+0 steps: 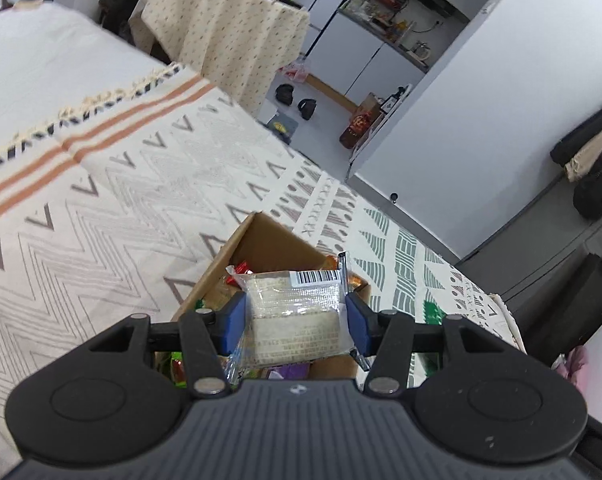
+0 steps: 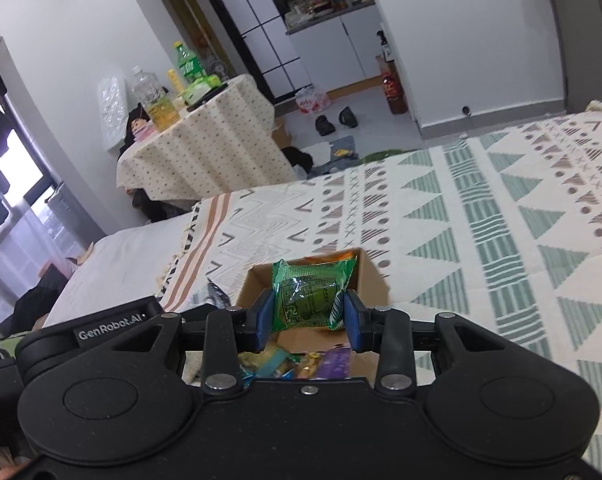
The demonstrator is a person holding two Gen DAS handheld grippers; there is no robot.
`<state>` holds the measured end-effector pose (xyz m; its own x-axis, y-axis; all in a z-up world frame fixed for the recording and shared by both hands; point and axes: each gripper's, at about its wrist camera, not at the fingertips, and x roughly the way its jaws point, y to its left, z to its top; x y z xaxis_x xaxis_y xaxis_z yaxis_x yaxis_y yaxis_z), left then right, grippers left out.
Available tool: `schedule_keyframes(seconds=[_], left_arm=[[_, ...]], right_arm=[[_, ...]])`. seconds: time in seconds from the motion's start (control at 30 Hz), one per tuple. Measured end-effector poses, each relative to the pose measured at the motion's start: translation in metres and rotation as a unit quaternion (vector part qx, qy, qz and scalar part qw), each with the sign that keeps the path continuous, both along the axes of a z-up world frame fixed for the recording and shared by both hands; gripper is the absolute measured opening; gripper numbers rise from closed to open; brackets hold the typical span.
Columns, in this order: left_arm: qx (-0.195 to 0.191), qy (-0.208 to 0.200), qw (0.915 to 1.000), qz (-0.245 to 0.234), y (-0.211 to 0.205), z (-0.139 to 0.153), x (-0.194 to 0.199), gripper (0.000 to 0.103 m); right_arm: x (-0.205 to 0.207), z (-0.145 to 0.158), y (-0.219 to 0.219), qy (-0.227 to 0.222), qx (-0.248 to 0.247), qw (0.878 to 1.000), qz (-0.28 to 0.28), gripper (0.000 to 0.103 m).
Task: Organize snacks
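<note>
**Two snack packets held above an open box on a patterned bedspread**

A cream bedspread covers the broad surface, woven with grey zigzags, orange stripes near a fringed edge, and green triangle bands toward one side. Past its edge is a pale tiled floor with a pair of dark shoes and a small round table under a dotted cloth, which bears a green soda bottle, a clear bottle and some green packets. Grey-white cupboards and a cluttered counter niche stand against the far wall.

An open cardboard box sits on the bedspread. Inside lie mixed wrapped snacks: red and green wrappers along its left wall in the left wrist view, and purple, teal and yellow packets in the right wrist view.

The left gripper has its blue pads pressed against both sides of a clear-wrapped pale snack packet with a barcode on its upper edge; the packet is lifted over the box opening. The right gripper is likewise clamped on a green snack packet, held upright between the fingers, above the same box and its contents.
</note>
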<state>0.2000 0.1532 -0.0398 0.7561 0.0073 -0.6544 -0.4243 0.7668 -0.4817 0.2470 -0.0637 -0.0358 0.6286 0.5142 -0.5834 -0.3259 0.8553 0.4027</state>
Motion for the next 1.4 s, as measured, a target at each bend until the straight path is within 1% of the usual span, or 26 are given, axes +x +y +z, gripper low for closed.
schedule_keyframes(seconds=[0.07,0.17,0.27,0.33,0.4,0.47,0.57,0.67,0.73,0.8,0.87,0.93,1.03,1.1,1.27,1.4], left_arm=[[-0.004,0.002,1.0000,0.006,0.003,-0.005,0.002,0.052],[-0.022,0.003,0.9997,0.011,0.008,-0.013,0.005,0.053],[-0.043,-0.008,0.9986,0.029,0.013,-0.020,0.006,0.058],[-0.050,-0.007,0.9980,0.037,0.016,-0.023,0.006,0.064],[-0.041,-0.009,0.9981,0.044,0.017,-0.021,0.005,0.067],[-0.032,-0.008,0.9981,0.052,0.018,-0.020,0.005,0.071],[-0.027,0.002,0.9979,0.058,0.018,-0.022,0.006,0.075],[-0.019,0.015,0.9980,0.059,0.017,-0.021,0.007,0.078],[-0.012,0.018,0.9980,0.059,0.015,-0.020,0.006,0.083],[0.001,0.022,0.9981,0.057,0.011,-0.018,0.006,0.085],[0.012,0.031,0.9980,0.053,0.008,-0.018,0.008,0.085],[0.016,0.043,0.9976,0.052,0.007,-0.015,0.009,0.086],[0.022,0.045,0.9975,0.051,0.002,-0.009,0.006,0.086],[0.034,0.046,0.9976,0.040,-0.003,-0.002,0.004,0.087],[0.047,0.046,0.9973,0.032,-0.017,0.015,-0.008,0.090],[0.068,0.052,0.9960,0.024,-0.030,0.030,-0.018,0.092]], right_arm=[[0.002,-0.005,0.007,0.004,-0.002,1.000,0.002,0.036],[0.006,-0.014,0.015,0.014,-0.003,1.000,0.003,0.036],[0.010,-0.022,0.019,0.022,-0.006,1.000,0.000,0.036],[0.013,-0.027,0.021,0.027,-0.006,1.000,-0.001,0.036],[0.015,-0.030,0.023,0.031,-0.006,0.999,0.003,0.038],[0.016,-0.033,0.026,0.035,-0.005,0.999,0.008,0.045],[0.016,-0.033,0.026,0.036,-0.007,0.999,0.002,0.051],[0.014,-0.033,0.019,0.039,-0.014,0.999,-0.010,0.053],[0.013,-0.034,0.013,0.042,-0.013,0.999,-0.019,0.054],[0.012,-0.034,0.005,0.048,-0.008,0.998,-0.031,0.055],[0.010,-0.034,-0.001,0.054,-0.002,0.998,-0.042,0.055],[0.008,-0.031,-0.006,0.057,0.001,0.997,-0.045,0.055],[0.001,-0.024,-0.013,0.055,-0.002,0.998,-0.041,0.058],[-0.002,-0.019,-0.018,0.055,-0.003,0.997,-0.044,0.063],[-0.013,-0.007,-0.030,0.055,0.003,0.997,-0.047,0.067],[-0.024,0.003,-0.044,0.050,0.007,0.997,-0.054,0.068]])
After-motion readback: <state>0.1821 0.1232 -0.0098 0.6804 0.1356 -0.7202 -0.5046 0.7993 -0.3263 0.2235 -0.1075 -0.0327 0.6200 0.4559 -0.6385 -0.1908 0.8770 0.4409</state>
